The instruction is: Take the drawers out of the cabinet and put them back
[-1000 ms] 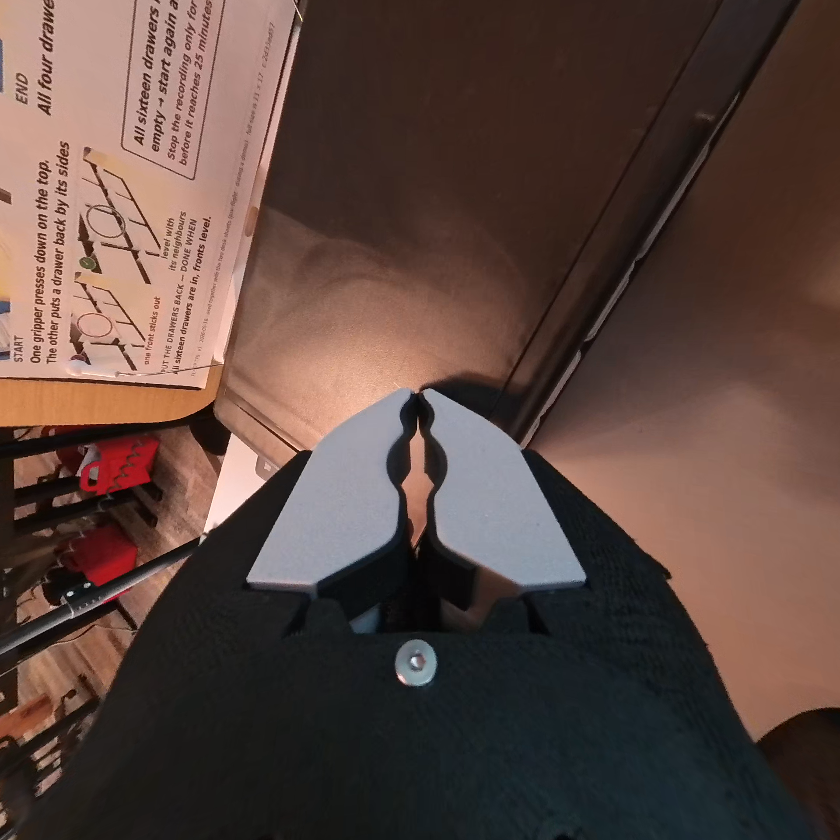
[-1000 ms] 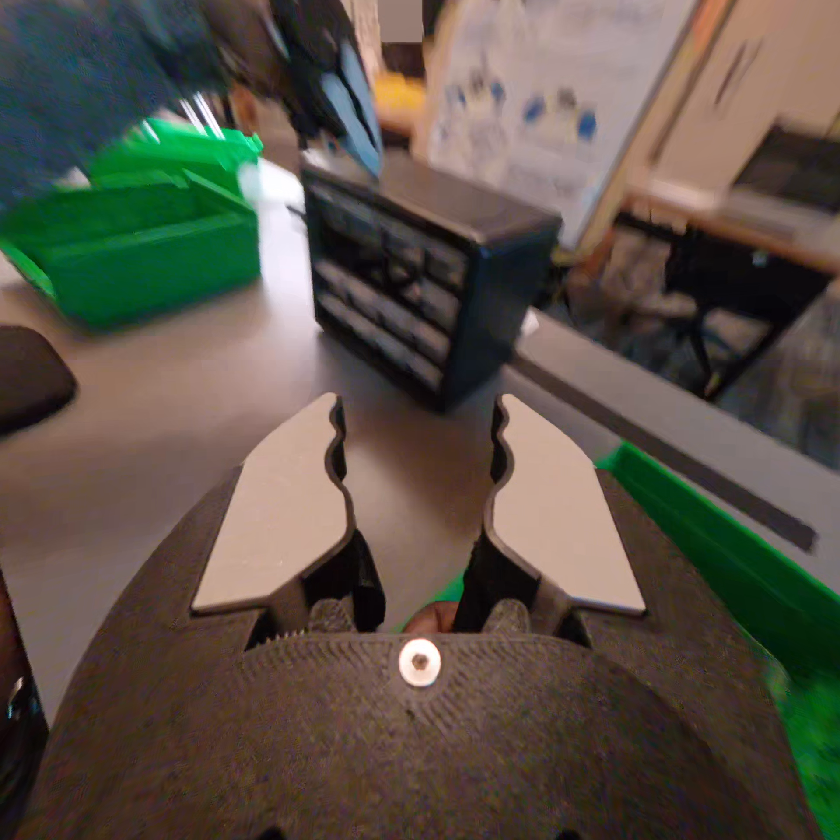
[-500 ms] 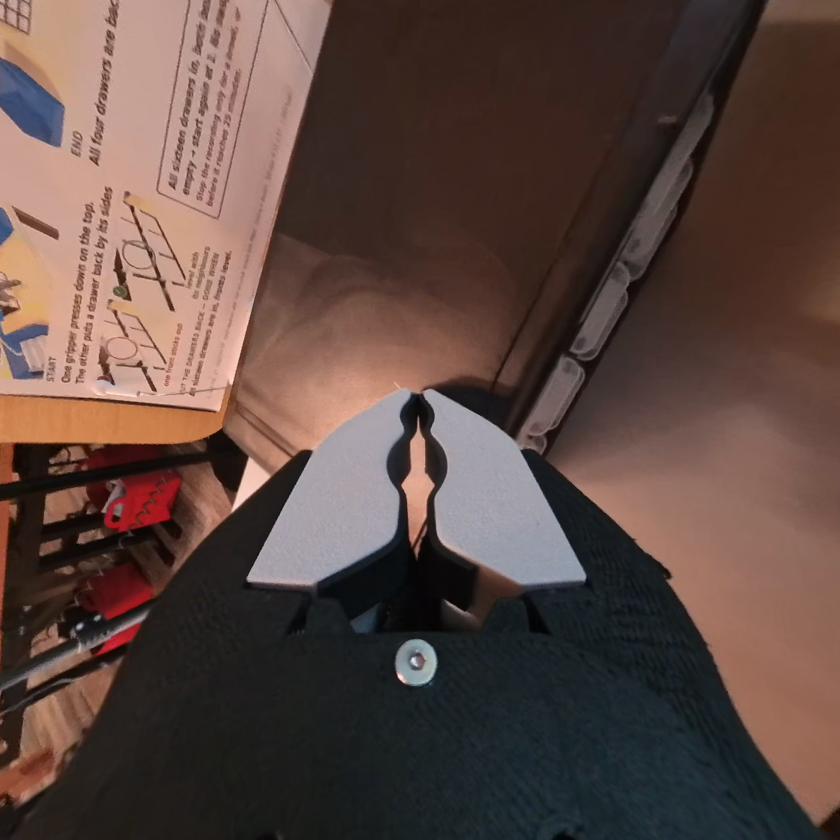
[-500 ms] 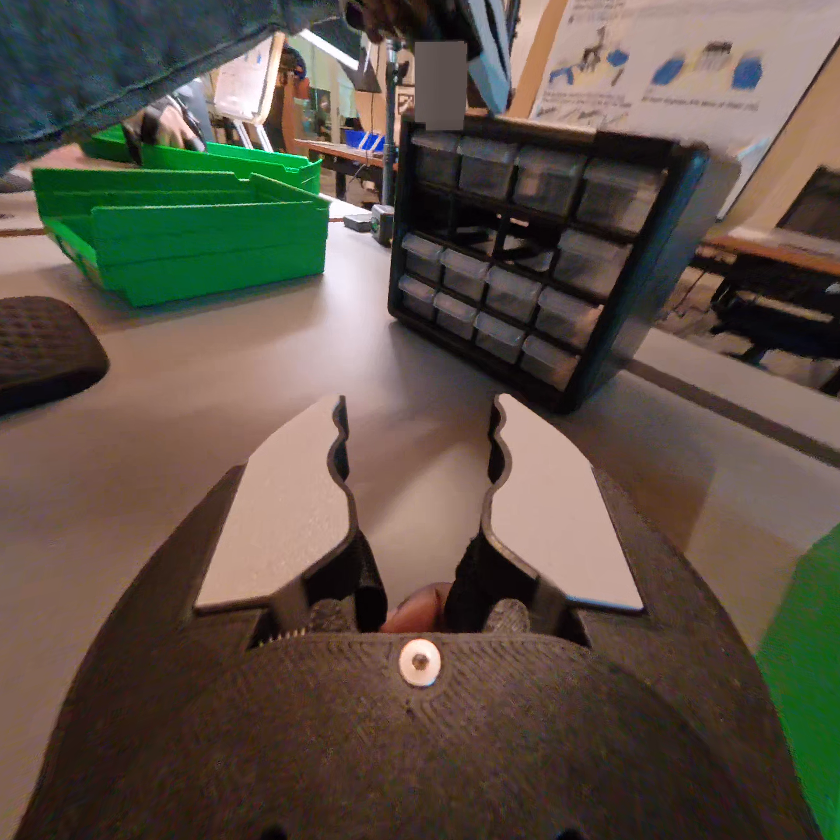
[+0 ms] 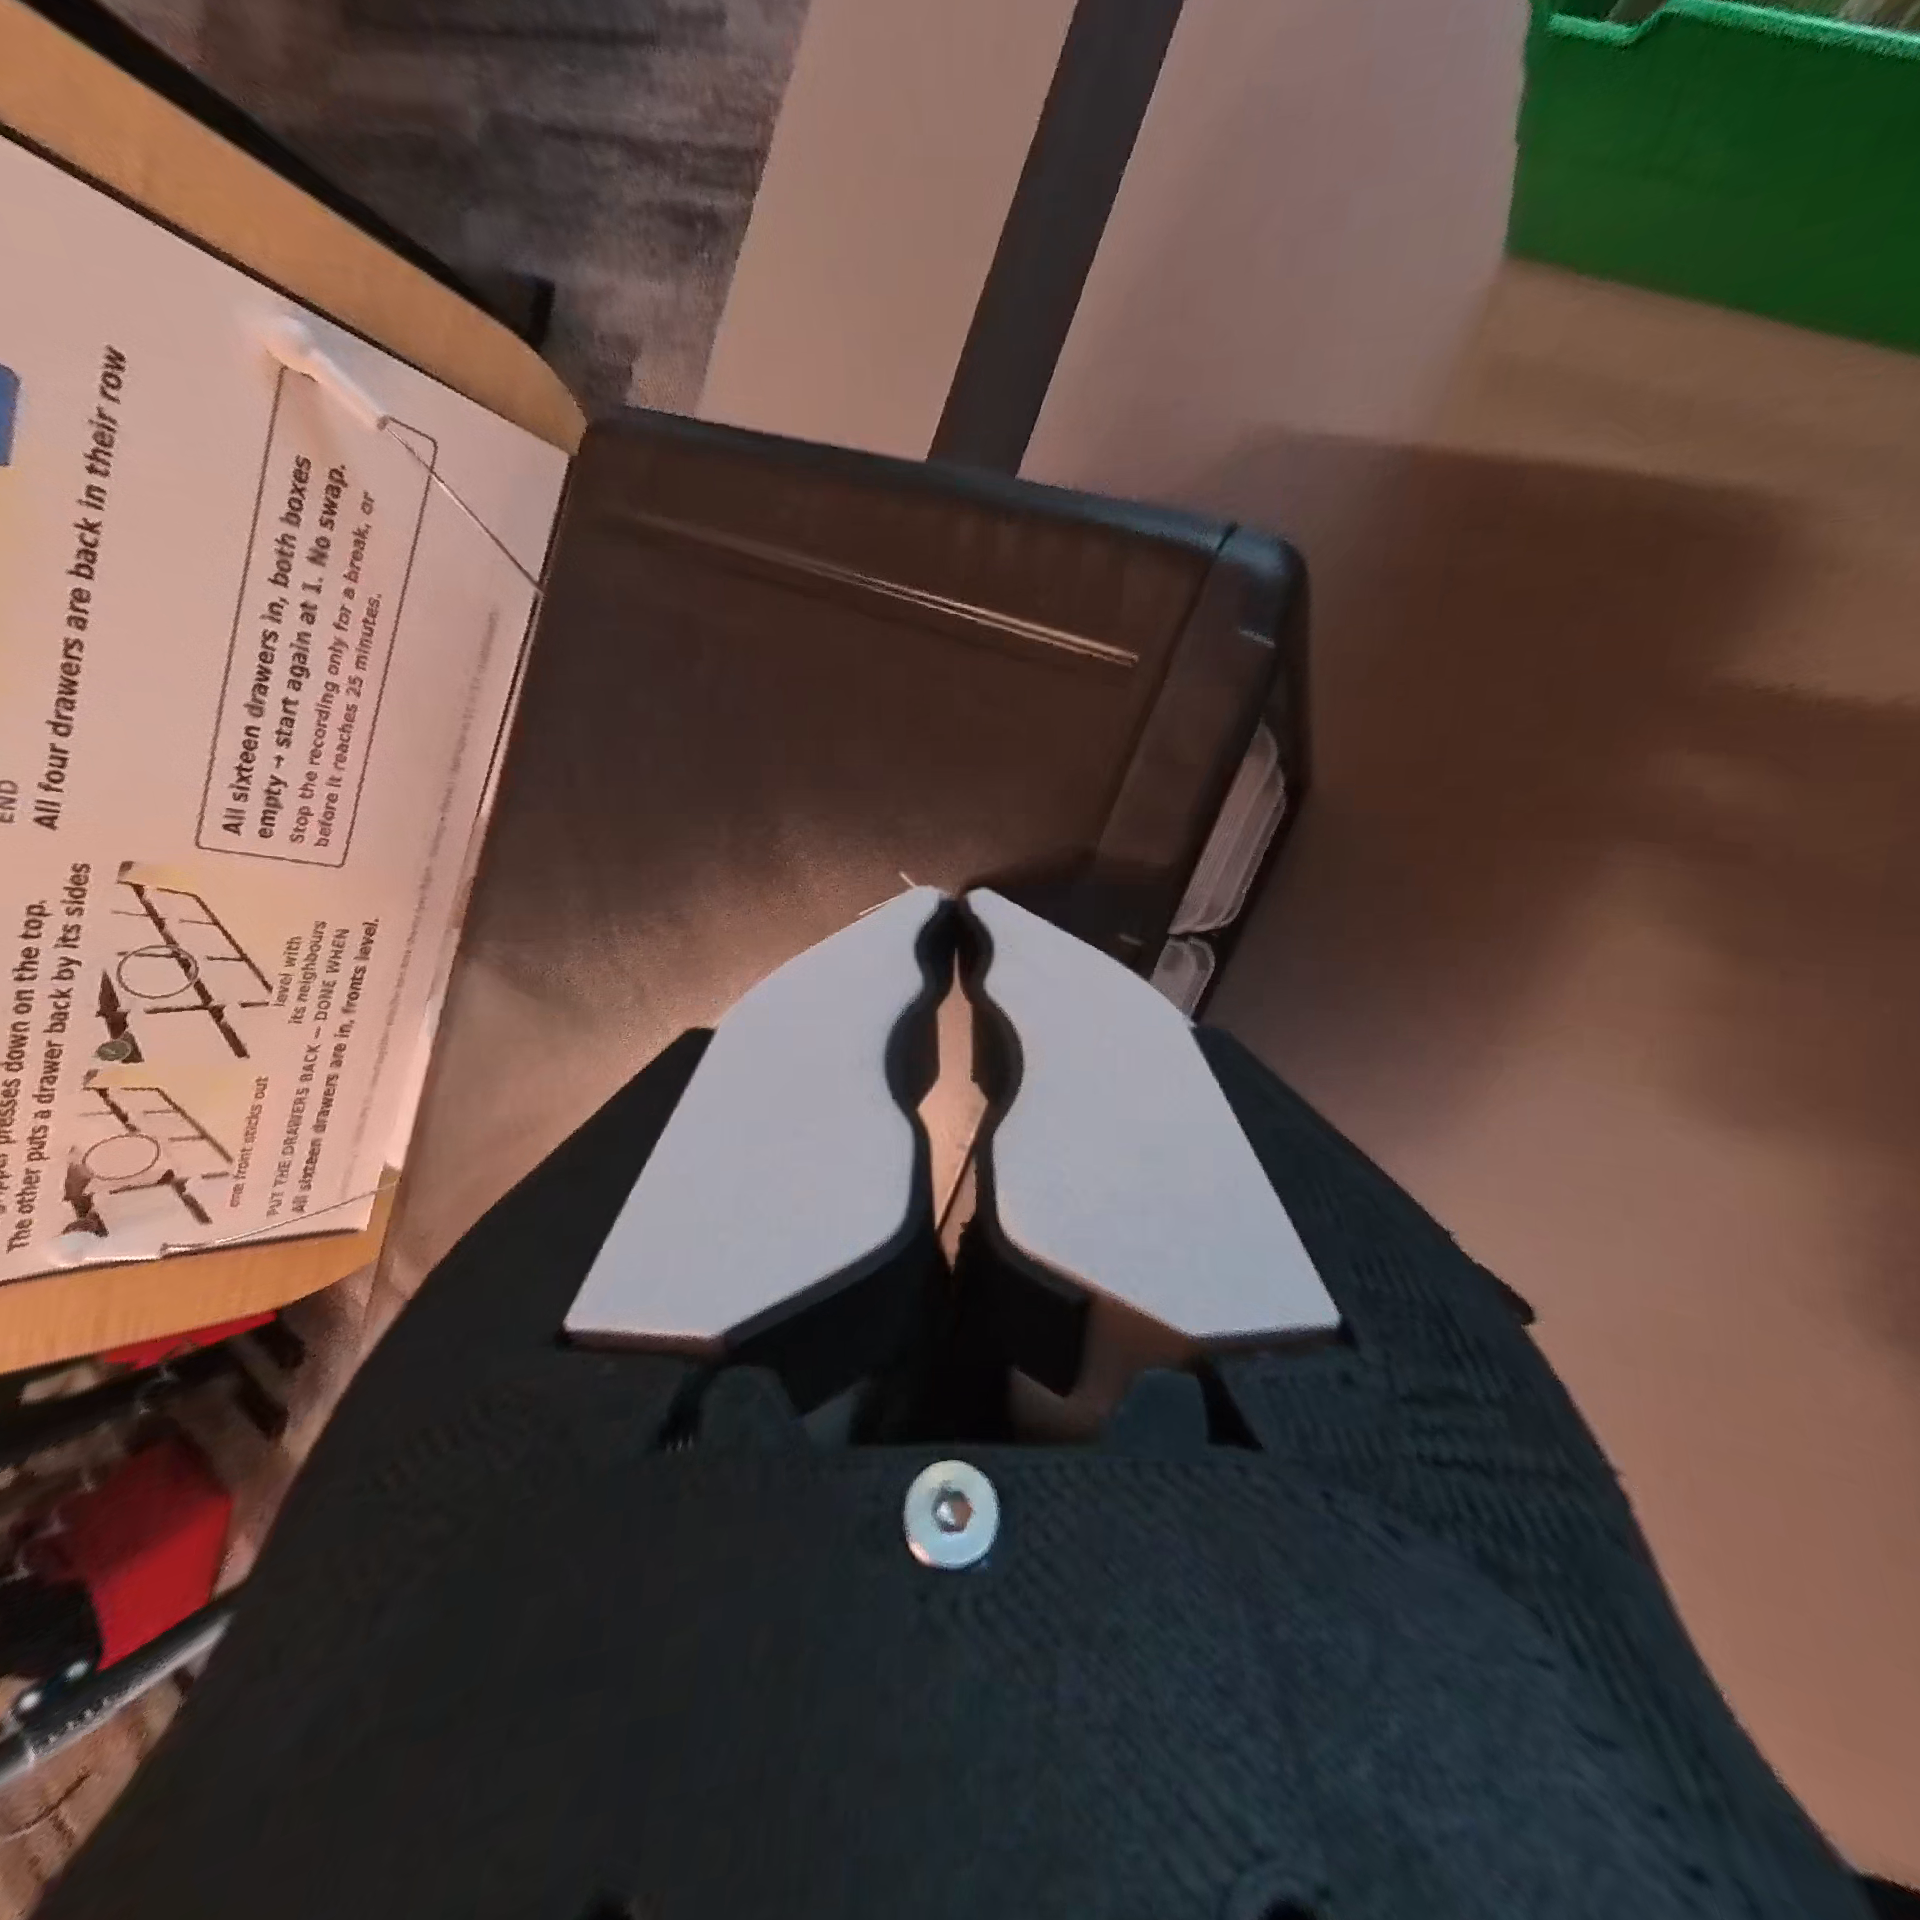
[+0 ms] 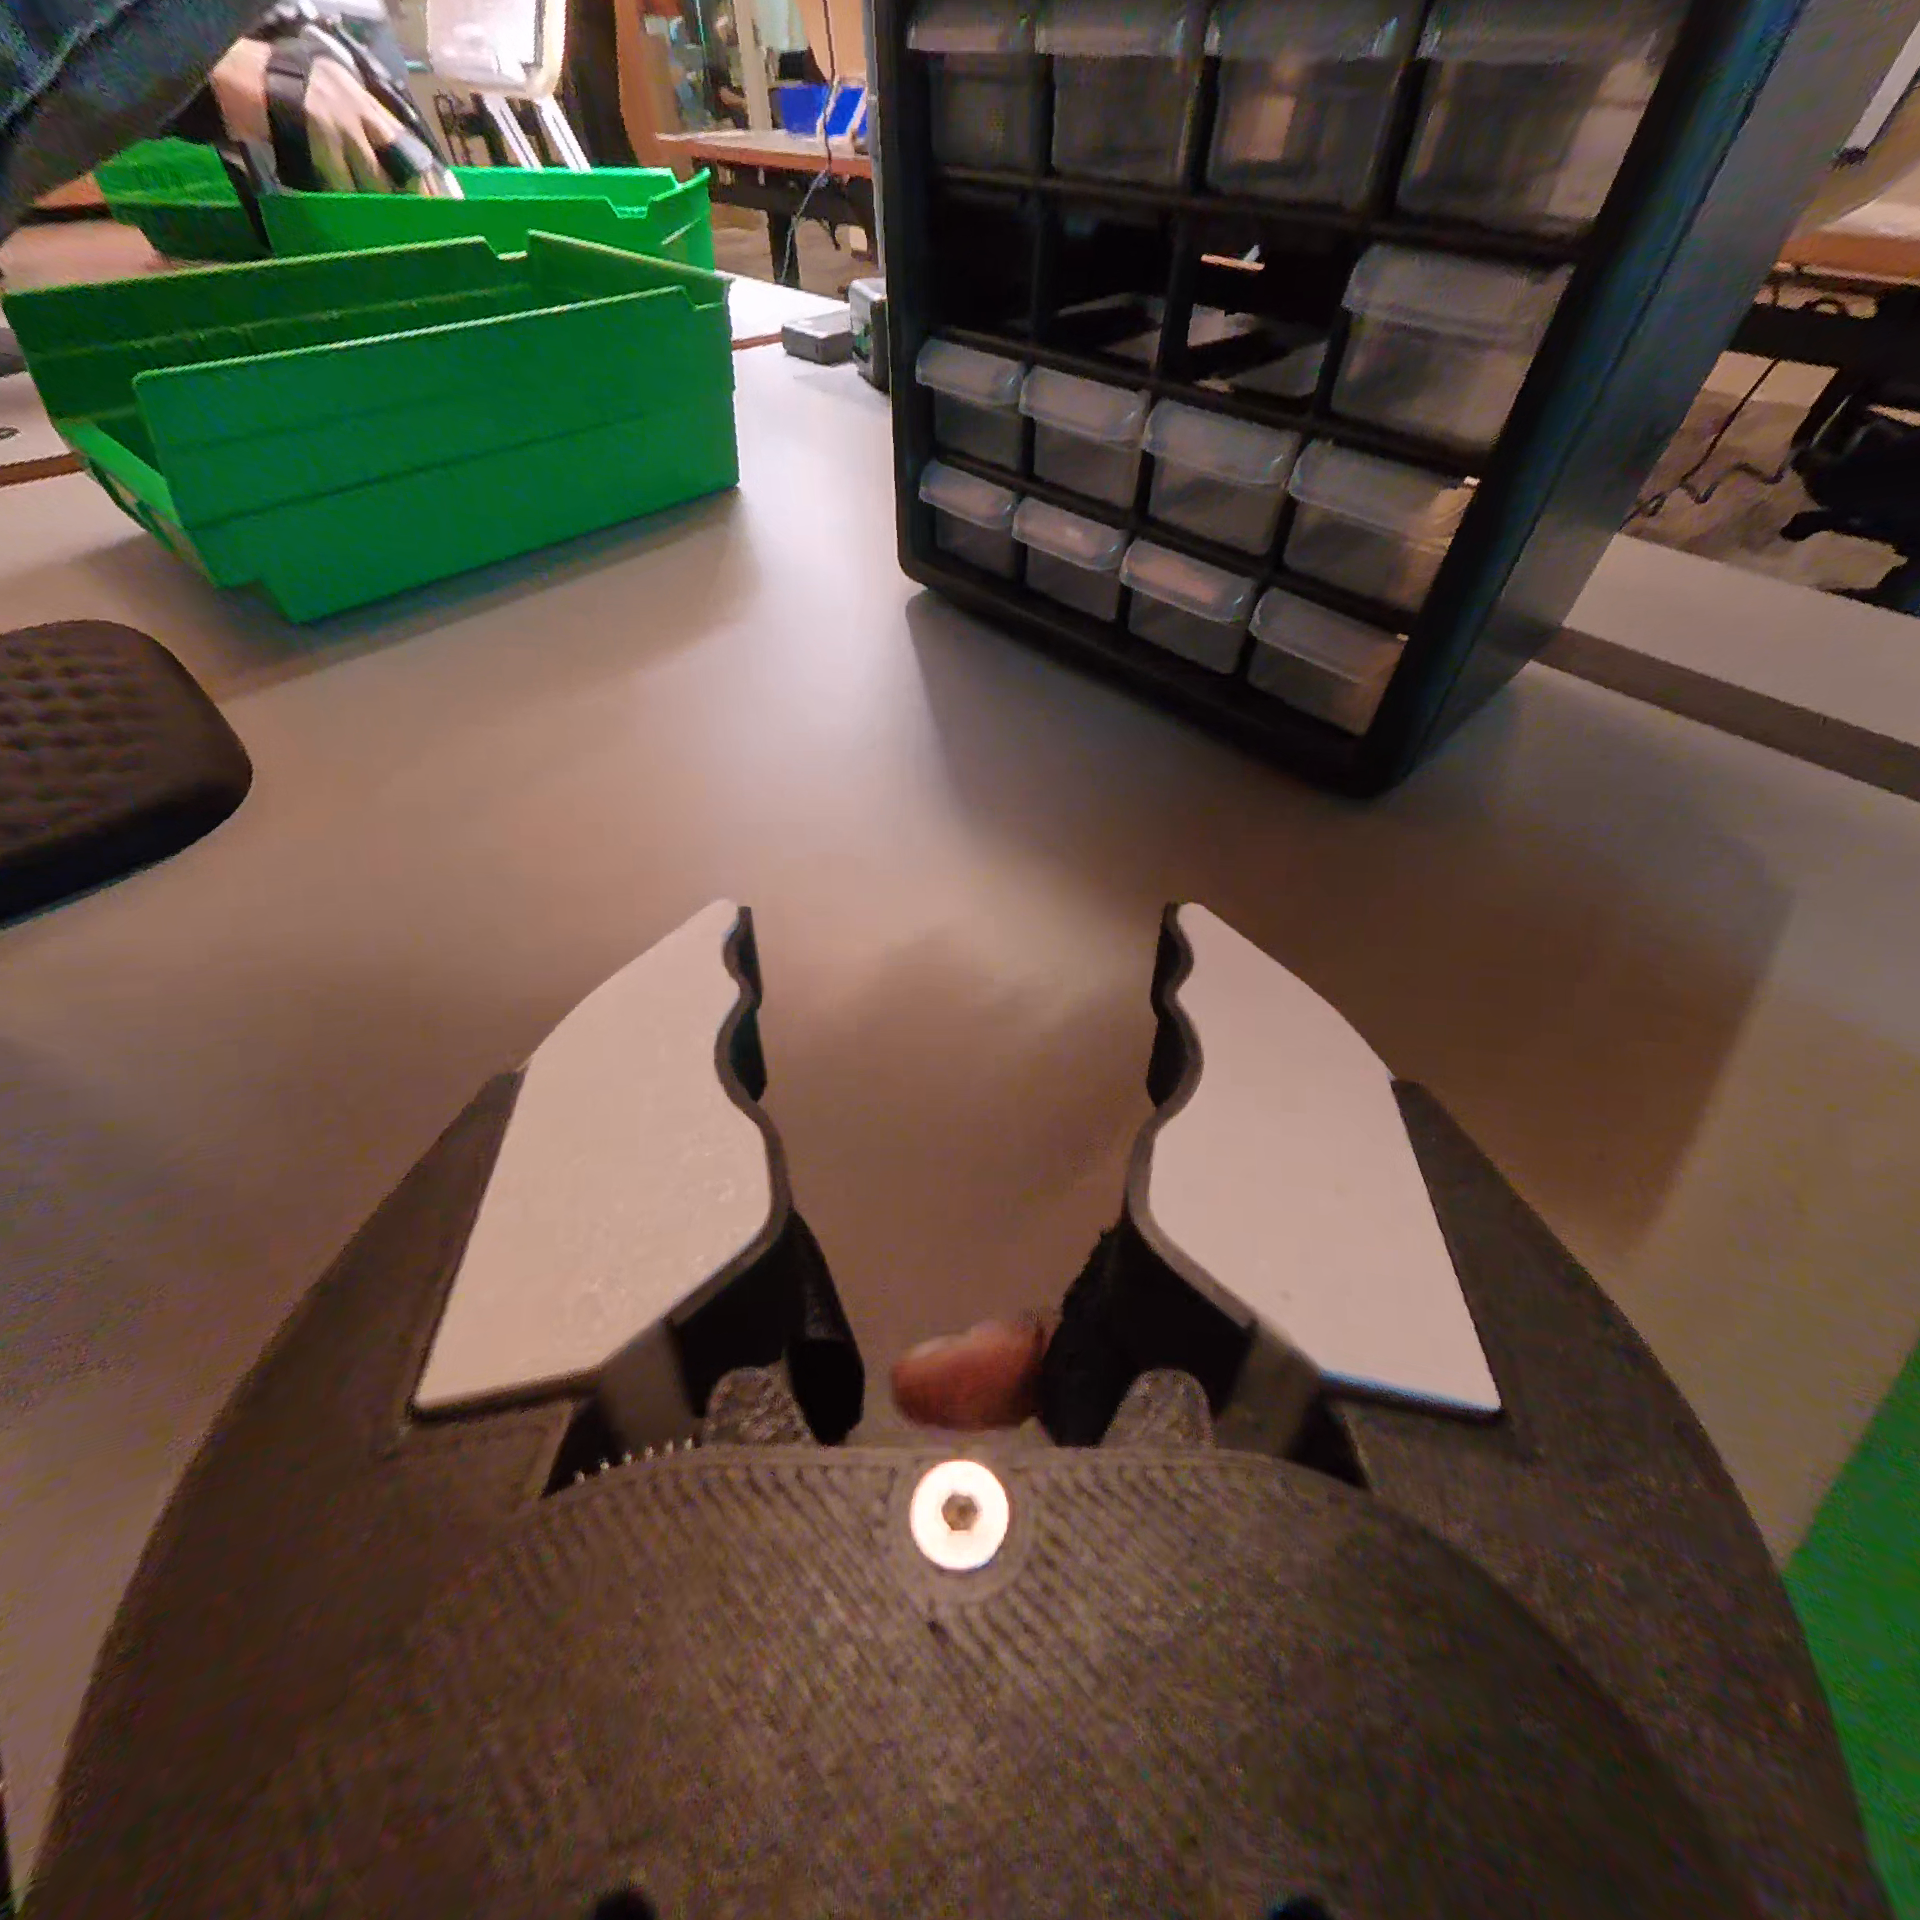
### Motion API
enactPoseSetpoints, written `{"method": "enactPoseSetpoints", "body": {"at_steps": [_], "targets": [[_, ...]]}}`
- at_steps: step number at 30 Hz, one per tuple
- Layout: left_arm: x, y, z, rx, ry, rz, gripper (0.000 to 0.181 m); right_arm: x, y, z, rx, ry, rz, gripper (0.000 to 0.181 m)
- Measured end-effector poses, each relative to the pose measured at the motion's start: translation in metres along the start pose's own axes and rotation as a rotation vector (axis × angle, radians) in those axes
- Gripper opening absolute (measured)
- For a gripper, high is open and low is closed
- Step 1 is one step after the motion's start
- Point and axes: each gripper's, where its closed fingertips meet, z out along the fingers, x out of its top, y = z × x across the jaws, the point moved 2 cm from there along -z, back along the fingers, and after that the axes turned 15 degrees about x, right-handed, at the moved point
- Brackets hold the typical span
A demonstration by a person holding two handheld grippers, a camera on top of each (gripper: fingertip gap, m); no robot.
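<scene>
Cabinet stands ahead of the open right hand-held gripper.

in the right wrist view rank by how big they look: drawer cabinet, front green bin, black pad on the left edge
1. Drawer cabinet, largest as it looks.
2. Front green bin, close behind; it stands about as far off, so this order is fairly safe.
3. Black pad, smallest, but cut off by the frame edge, so its full size is unsure.

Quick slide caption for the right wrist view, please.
Open right gripper above the table, facing the black cabinet; three second-row slots empty, green bins at left.
</scene>
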Motion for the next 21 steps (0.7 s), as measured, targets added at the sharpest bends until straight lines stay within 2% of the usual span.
{"method": "enactPoseSetpoints", "body": {"at_steps": [5, 8, 10, 11, 14, 15, 17, 18, 21], "targets": [[0.001, 0.0, 0.001, -0.029, -0.07, -0.008, 0.0, -0.009, -0.001, 0.006, 0.037, -0.049, 0.08, 0.08], [0.001, 0.0, 0.0, -0.016, -0.072, 0.006, 0.0, -0.008, 0.001, 0.005, 0.02, -0.037, 0.082, 0.042], [0.001, 0.0, 0.0, -0.007, -0.071, 0.007, 0.0, -0.003, 0.005, 0.003, -0.037, -0.008, 0.032, 0.01], [0.0, 0.0, 0.0, -0.005, -0.071, 0.01, 0.0, 0.002, 0.009, 0.001, -0.089, 0.007, -0.018, 0.001], [0.001, 0.0, 0.0, -0.005, -0.08, 0.026, 0.0, 0.027, 0.017, -0.001, -0.269, 0.01, -0.338, 0.001], [0.001, 0.0, 0.0, -0.003, -0.086, 0.03, 0.0, 0.038, 0.018, 0.0, -0.338, -0.002, -0.473, 0.005], [0.001, 0.0, 0.0, 0.001, -0.099, 0.045, 0.0, 0.059, 0.017, 0.012, -0.402, -0.057, -0.711, 0.031], [0.001, 0.0, 0.001, 0.003, -0.104, 0.053, 0.0, 0.066, 0.021, 0.02, -0.426, -0.107, -0.788, 0.037], [0.002, 0.0, 0.001, -0.002, -0.115, 0.058, 0.0, 0.09, 0.042, 0.045, -0.525, -0.174, -0.999, 0.037]]}}
